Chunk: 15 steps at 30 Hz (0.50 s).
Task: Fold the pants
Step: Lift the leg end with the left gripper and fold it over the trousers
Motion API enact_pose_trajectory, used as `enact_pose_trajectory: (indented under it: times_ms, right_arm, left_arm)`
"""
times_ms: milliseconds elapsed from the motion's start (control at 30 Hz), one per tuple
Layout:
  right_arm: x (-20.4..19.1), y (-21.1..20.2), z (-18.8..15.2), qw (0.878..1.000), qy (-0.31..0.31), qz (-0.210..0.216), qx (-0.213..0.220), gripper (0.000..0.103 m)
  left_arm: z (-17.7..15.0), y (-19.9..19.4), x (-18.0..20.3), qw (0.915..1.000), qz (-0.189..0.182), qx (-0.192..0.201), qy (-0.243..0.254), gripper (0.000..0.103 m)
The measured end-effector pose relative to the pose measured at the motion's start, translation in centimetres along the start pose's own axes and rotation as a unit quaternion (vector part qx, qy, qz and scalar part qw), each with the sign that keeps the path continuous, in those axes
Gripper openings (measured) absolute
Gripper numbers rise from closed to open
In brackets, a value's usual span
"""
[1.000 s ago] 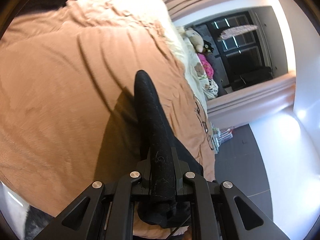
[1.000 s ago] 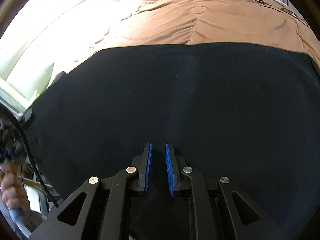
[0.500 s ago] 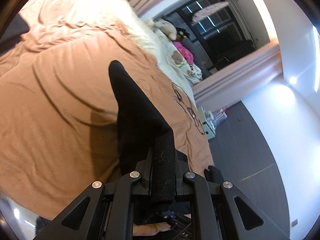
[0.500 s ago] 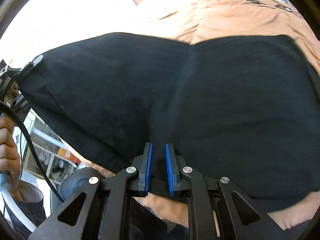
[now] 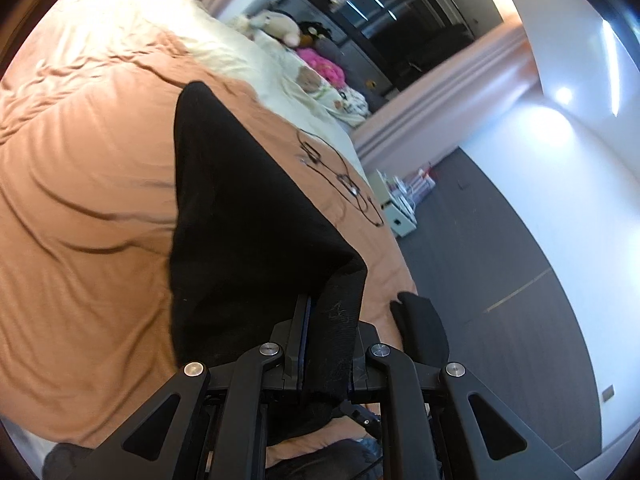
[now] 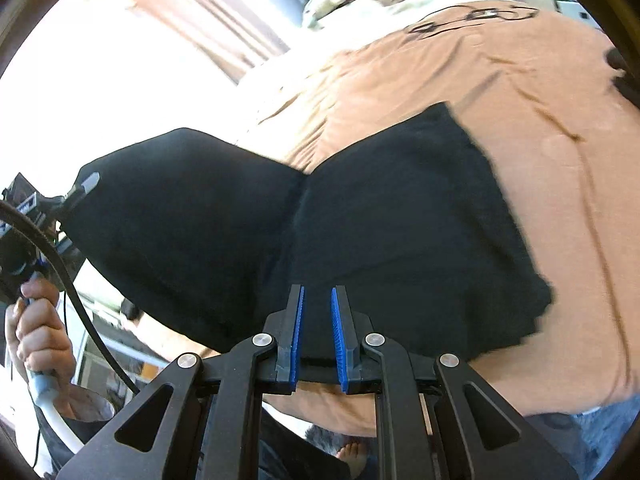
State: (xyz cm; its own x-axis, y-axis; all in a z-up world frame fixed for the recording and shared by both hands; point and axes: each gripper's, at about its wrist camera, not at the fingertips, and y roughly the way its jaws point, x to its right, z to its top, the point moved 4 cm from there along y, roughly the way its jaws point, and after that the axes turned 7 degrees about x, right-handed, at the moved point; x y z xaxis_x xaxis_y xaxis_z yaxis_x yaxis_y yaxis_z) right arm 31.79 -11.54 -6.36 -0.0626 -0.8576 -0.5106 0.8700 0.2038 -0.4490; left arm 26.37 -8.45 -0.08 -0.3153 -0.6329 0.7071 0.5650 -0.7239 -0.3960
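Note:
The black pants (image 6: pixel 400 216) hang and drape over an orange-brown bedspread (image 6: pixel 540 92). My left gripper (image 5: pixel 326 312) is shut on a thick edge of the pants (image 5: pixel 240 220) and holds it lifted above the bed. In the right wrist view the left gripper (image 6: pixel 86 184) pinches the far left corner of the cloth. My right gripper (image 6: pixel 317 304) has its blue pads a narrow gap apart, with the near edge of the pants between them; the grip itself is hard to tell.
A black cable (image 5: pixel 348 184) lies on the bedspread (image 5: pixel 80 200) beyond the pants. Cream bedding and soft toys (image 5: pixel 288 32) lie at the head of the bed. Dark floor (image 5: pixel 500 260) and a white low shelf (image 5: pixel 396 208) lie to the right. A person's hand (image 6: pixel 36 320) holds the left gripper's handle.
The pants have been lifted off the bed and pulled toward the near edge; both cameras have tilted up, showing more bedspread and room. The right pads' gap looks unchanged.

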Motion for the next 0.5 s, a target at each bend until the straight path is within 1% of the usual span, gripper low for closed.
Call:
enact_pose_trajectory:
  times_ms: [200,267,367,433,467,500]
  right_arm:
    - [4.1,-3.4,0.5,0.999,0.028,-0.013,0.021,0.011]
    - [3.5,-3.8,-0.4,0.999,0.033,-0.017,0.027,0.011]
    - [4.9,-5.0,-0.4,0.998,0.044,-0.025,0.039,0.011]
    - [4.6,-5.3,-1.2,0.997,0.049,-0.032,0.044,0.011]
    - [4.6,-6.5,-2.4,0.997,0.049,-0.033,0.045,0.011]
    - [5.2,-6.9,-2.5,0.997,0.052,-0.038,0.046,0.011]
  left_arm:
    - [-1.5,3.6,2.8,0.9992,-0.01,-0.032,0.021,0.014]
    - [-2.1,5.2,3.6,0.9985,-0.013,-0.045,0.027,0.014]
    - [-3.3,7.6,4.6,0.9969,-0.018,-0.067,0.036,0.014]
    - [-4.1,9.3,5.3,0.9955,-0.021,-0.083,0.042,0.014]
    - [-4.7,10.4,5.7,0.9944,-0.023,-0.092,0.045,0.014]
    - [-5.2,11.2,6.0,0.9936,-0.025,-0.1,0.046,0.014]
